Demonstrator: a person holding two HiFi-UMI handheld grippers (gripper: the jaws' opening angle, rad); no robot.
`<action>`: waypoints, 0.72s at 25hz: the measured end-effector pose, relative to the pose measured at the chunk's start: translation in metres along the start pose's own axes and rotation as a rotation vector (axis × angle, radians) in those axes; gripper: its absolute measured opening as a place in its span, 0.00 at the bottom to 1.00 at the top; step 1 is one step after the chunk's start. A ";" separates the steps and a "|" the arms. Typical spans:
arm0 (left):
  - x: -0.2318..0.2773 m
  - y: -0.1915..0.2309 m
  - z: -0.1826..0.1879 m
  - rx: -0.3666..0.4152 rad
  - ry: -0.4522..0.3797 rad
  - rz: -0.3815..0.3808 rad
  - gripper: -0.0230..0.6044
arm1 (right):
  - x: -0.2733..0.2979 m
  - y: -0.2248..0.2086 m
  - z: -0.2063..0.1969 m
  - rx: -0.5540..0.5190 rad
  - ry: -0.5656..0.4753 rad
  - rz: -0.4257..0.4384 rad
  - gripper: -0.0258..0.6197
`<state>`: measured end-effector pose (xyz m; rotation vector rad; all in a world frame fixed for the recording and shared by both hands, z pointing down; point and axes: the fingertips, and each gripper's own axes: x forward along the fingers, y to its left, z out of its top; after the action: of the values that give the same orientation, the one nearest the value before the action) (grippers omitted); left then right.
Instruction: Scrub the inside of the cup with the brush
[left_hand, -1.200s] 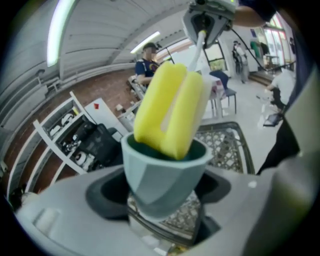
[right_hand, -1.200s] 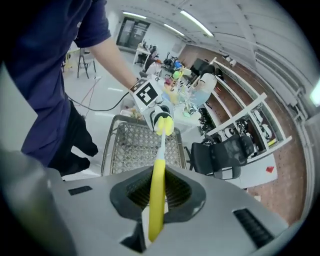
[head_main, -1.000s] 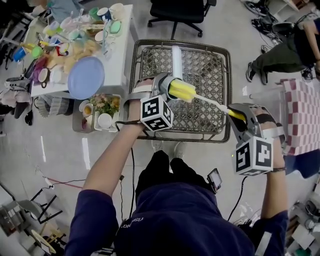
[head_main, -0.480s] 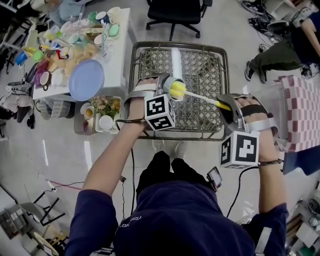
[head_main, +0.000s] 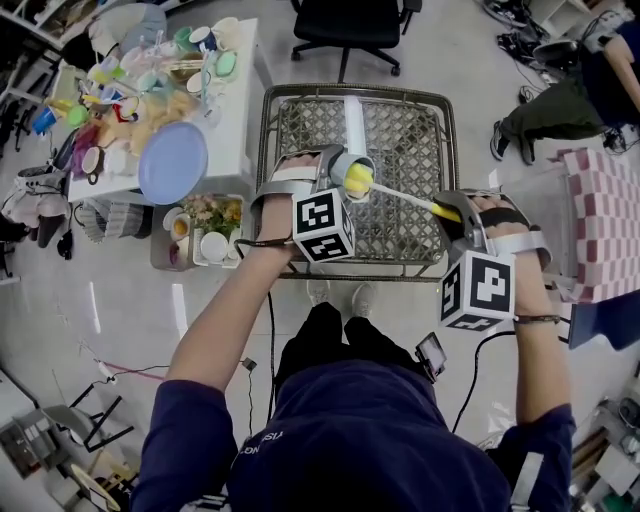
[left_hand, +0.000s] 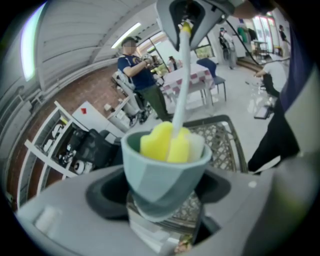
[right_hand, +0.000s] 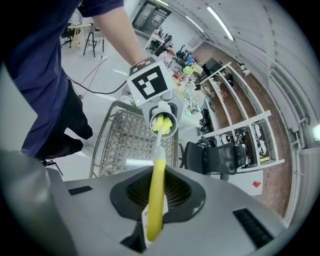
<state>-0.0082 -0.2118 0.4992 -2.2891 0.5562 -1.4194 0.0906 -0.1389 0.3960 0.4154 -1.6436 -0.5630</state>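
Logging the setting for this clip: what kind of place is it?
Probably a lab or workshop space rather than a home kitchen: an office chair, open shelves stocked with equipment, and a white table crowded with cups and a blue plate.

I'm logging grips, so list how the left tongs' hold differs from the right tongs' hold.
The left tongs stand wide around the grey-green cup; the right tongs pinch close on the thin yellow handle of the brush. The left tongs hold the cup's mouth tilted toward the right tongs, which aim the yellow sponge head into it. Both are shut on something.
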 end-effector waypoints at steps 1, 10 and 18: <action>0.001 0.000 -0.001 -0.001 0.003 -0.001 0.63 | -0.001 0.002 0.001 0.003 -0.008 0.004 0.09; 0.006 -0.006 0.004 0.008 0.005 -0.024 0.63 | -0.004 -0.008 0.011 0.019 -0.038 -0.021 0.09; 0.005 0.000 0.009 -0.017 -0.010 -0.021 0.63 | 0.007 -0.004 -0.010 0.048 -0.004 0.017 0.09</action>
<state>0.0021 -0.2131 0.4997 -2.3203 0.5446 -1.4170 0.0994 -0.1471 0.4007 0.4352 -1.6660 -0.5128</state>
